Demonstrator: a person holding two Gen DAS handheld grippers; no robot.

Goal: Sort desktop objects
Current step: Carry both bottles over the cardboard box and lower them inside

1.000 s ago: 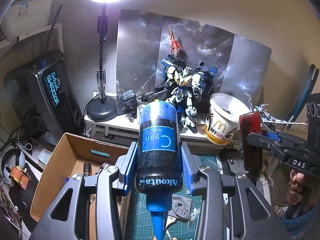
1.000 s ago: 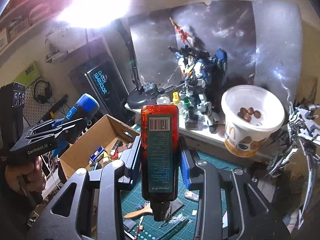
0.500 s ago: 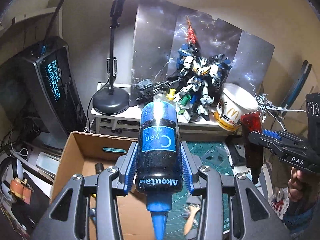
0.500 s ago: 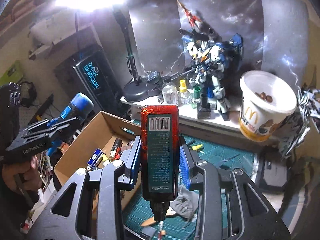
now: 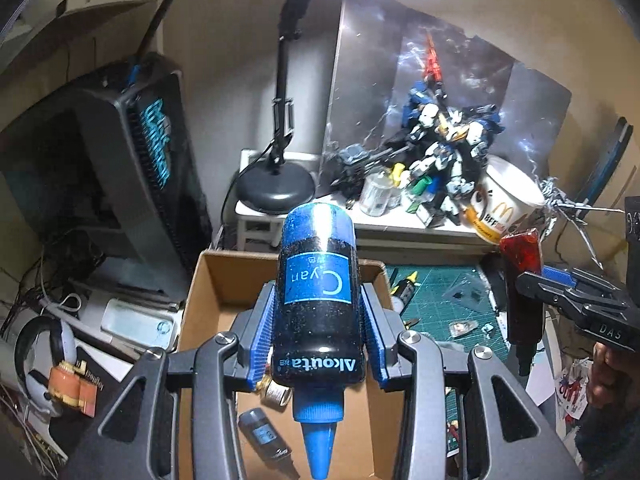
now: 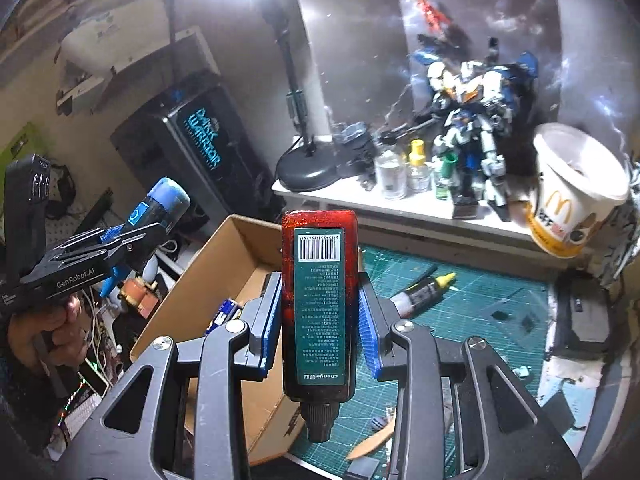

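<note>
I have a bottle in each tool. The left gripper [image 5: 318,316] is clamped on the cyan bottle [image 5: 318,296], its ribbed blue pads [image 5: 264,336] pressing both sides of the round, glossy plastic body. The bottle hangs nozzle toward the camera, at the bottom centre of the left view, with the tapered blue tip over the open box [image 5: 218,288]. I judge that I hold it this way so a simple release drops it in.

The right gripper [image 6: 319,312] is closed as far as it goes on the red bottle [image 6: 319,304], a flatter, squared shape with translucent red plastic, a green paper label and a dark ribbed cap pointing at the lens. The pads sit on its narrow sides, which suits flat faces better than a curved one. In the right view it sits at centre, above the box's right wall and the green mat [image 6: 460,304], so it is not yet over the opening.

The box is plain brown cardboard in the lower middle of the left view, already holding small paint jars and a battery-like item. A yellow-capped tube [image 6: 424,292] lies loose on the gridded mat, right of centre, and I judge it is waiting to be sorted.
</note>
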